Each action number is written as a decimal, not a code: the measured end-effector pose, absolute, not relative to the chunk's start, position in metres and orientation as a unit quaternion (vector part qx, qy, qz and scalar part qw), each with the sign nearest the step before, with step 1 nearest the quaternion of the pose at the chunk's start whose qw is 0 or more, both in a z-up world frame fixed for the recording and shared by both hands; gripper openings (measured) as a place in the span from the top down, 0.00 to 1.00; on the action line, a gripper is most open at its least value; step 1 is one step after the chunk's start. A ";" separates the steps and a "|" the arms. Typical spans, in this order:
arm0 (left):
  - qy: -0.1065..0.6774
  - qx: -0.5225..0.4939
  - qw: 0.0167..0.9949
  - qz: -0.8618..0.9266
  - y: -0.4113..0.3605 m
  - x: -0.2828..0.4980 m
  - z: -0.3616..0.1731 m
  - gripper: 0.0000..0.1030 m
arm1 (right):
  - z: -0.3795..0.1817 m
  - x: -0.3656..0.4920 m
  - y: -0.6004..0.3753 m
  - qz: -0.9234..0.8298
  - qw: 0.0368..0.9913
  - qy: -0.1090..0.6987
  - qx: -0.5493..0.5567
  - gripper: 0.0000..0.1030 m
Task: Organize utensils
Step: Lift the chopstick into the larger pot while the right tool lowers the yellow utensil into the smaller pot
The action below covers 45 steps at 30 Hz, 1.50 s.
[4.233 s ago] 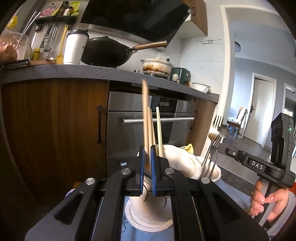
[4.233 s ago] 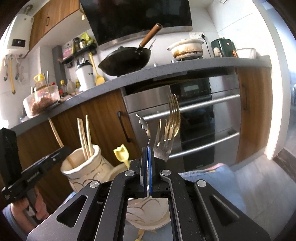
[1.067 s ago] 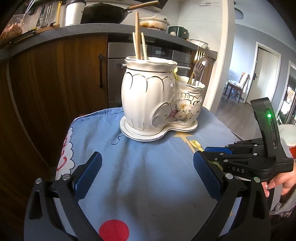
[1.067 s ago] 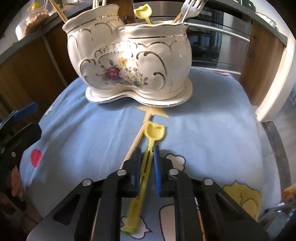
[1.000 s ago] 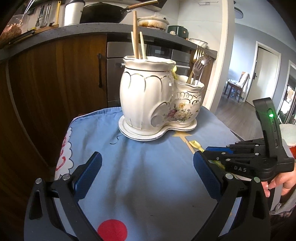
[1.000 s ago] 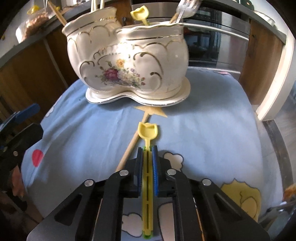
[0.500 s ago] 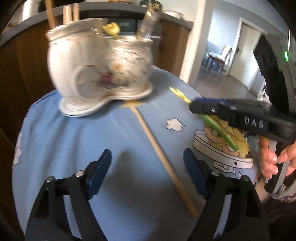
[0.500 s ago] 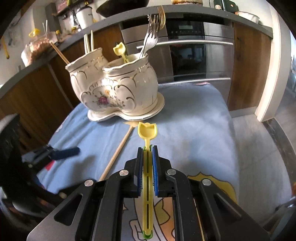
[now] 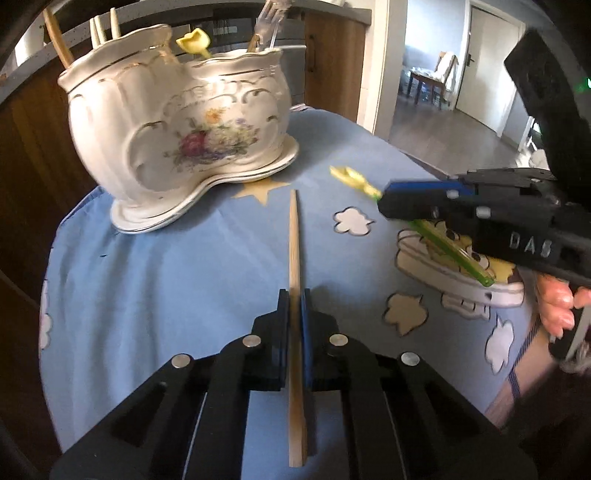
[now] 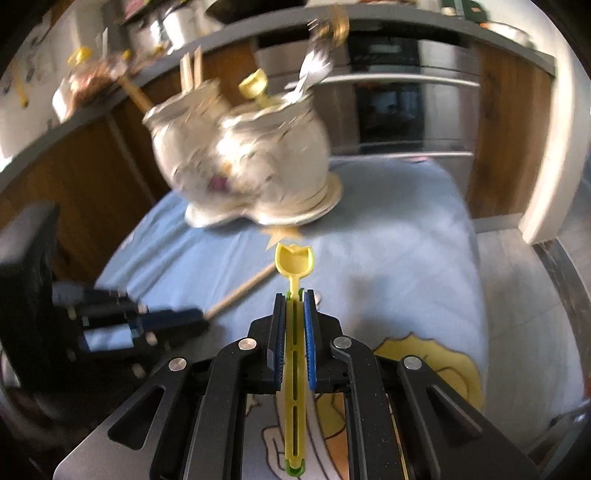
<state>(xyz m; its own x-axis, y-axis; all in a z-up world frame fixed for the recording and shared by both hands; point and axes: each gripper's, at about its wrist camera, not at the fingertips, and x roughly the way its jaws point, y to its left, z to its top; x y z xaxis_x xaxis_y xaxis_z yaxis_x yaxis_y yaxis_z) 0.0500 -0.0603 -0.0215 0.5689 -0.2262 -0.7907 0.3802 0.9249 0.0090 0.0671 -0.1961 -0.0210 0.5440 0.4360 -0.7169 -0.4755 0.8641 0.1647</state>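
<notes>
Both grippers loaded now

Left gripper (image 9: 294, 295) just clamped the chopstick (image 9: 293, 236) on the table (image 9: 155, 266) — right gripper (image 10: 294, 295) holds the yellow spoon (image 10: 294, 262), holder (image 9: 177, 122) next.

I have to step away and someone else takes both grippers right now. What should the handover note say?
Left gripper: jaws have just closed on the wooden chopstick, which still lies on the blue cloth.
Right gripper: shut on the yellow tulip-shaped pick, held above the cloth.
Ceramic holder: stands at the far side of the cloth; chopsticks in its taller cup, forks and another yellow pick in the lower cup.
Done: those pieces are sorted.
Left: lift the chopstick into the taller cup, likely drop the pick into the lower one.
</notes>
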 end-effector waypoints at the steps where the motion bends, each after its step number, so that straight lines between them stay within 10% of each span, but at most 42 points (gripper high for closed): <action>1: 0.436 0.095 0.878 -0.173 -0.055 0.049 -0.020 0.94 | -0.024 0.066 -0.193 0.264 0.874 0.407 -0.035 0.90; 22: 0.449 0.090 0.868 -0.193 -0.026 0.043 -0.019 0.94 | -0.032 0.055 -0.177 0.284 0.858 0.416 -0.098 0.90; 45: 0.177 0.012 0.966 -0.187 0.044 0.058 0.099 0.94 | 0.086 0.090 -0.191 0.295 0.931 0.210 0.047 0.90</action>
<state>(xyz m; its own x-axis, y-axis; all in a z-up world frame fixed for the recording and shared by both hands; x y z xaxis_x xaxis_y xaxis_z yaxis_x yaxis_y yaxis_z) 0.0583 0.0436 0.0989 0.8674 -0.3577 -0.3460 0.3665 0.9295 -0.0423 0.0904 -0.1909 0.0855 0.7377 0.5696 -0.3624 -0.5298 0.8212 0.2122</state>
